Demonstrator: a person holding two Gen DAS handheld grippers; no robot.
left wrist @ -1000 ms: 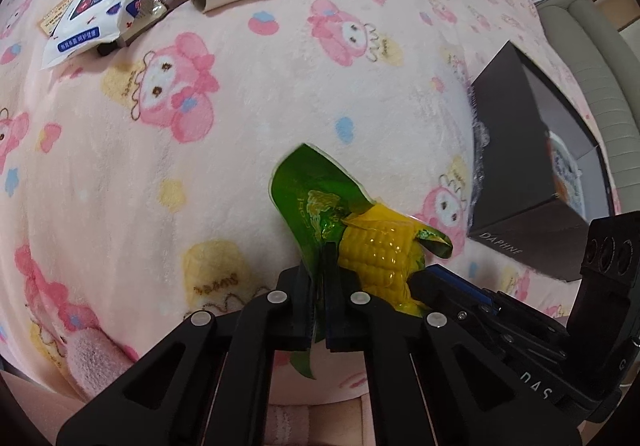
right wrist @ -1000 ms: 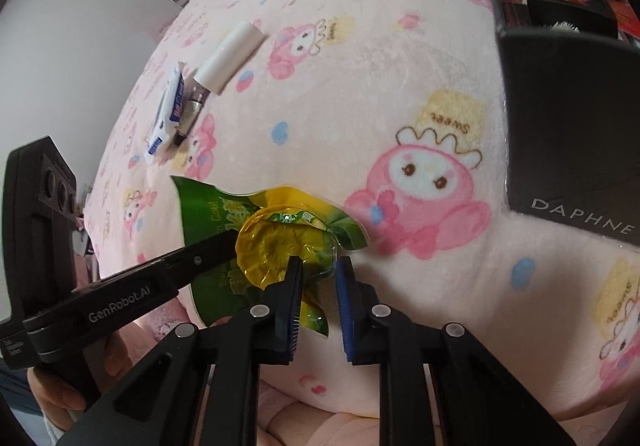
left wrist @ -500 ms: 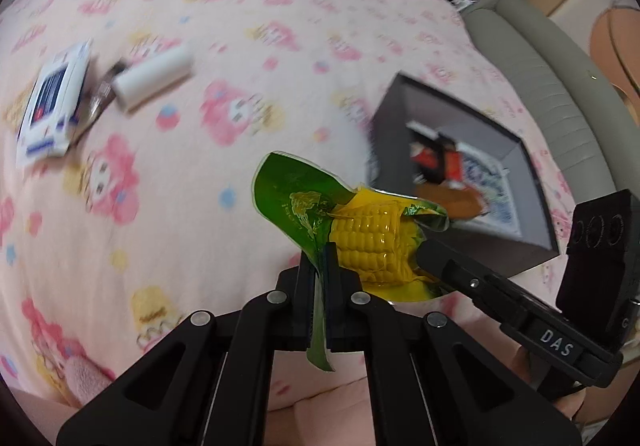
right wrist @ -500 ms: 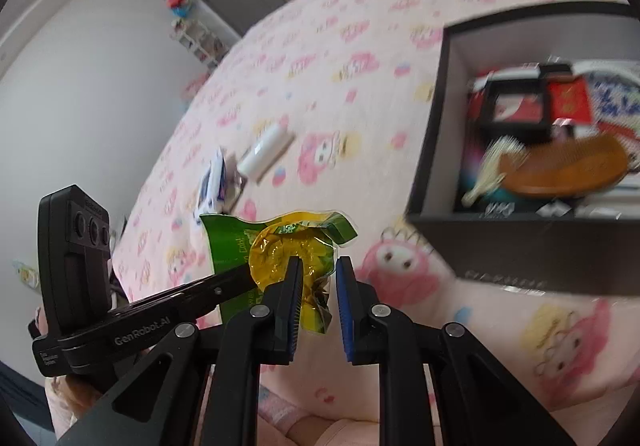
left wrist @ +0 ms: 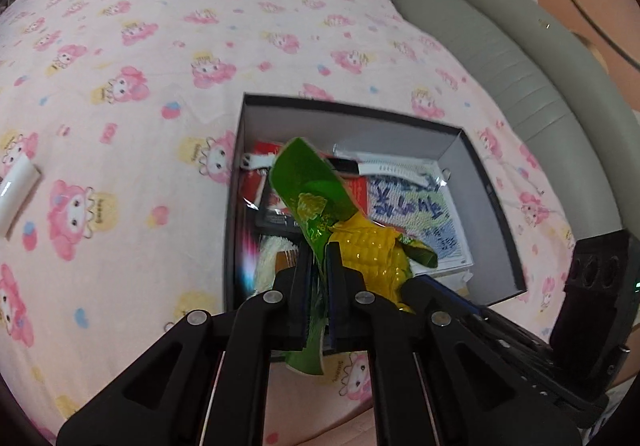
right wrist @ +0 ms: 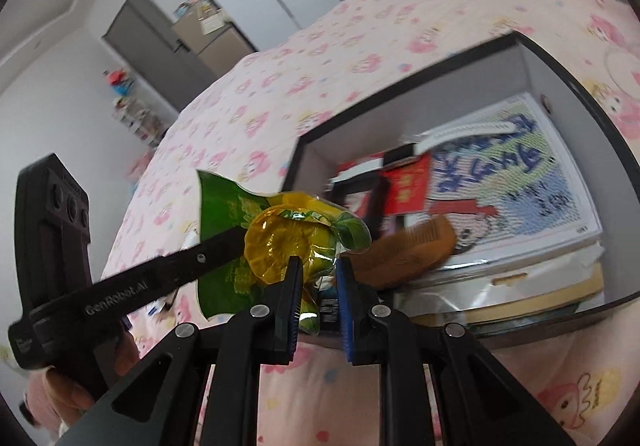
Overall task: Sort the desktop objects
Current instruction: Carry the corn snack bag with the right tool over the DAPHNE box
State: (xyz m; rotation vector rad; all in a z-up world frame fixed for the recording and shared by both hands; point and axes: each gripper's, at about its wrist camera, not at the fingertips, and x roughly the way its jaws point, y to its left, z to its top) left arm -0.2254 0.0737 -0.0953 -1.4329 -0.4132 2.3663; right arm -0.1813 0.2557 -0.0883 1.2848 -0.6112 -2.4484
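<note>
Both grippers share one corn packet (left wrist: 360, 246), held up over the open black box (left wrist: 472, 149). The left gripper (left wrist: 319, 258) has its fingers pinched tight on the packet's green flap. The right gripper (right wrist: 318, 274) has its fingers narrowly parted around the packet's end; contact unclear. Beyond the fingertips, inside the box, lie a wooden comb (right wrist: 412, 246) and a red card (right wrist: 408, 185). Pink cartoon blanket (left wrist: 160, 45) underneath.

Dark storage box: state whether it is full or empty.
Partly full. The dark storage box holds a wooden comb, red packet and printed sheet.
</note>
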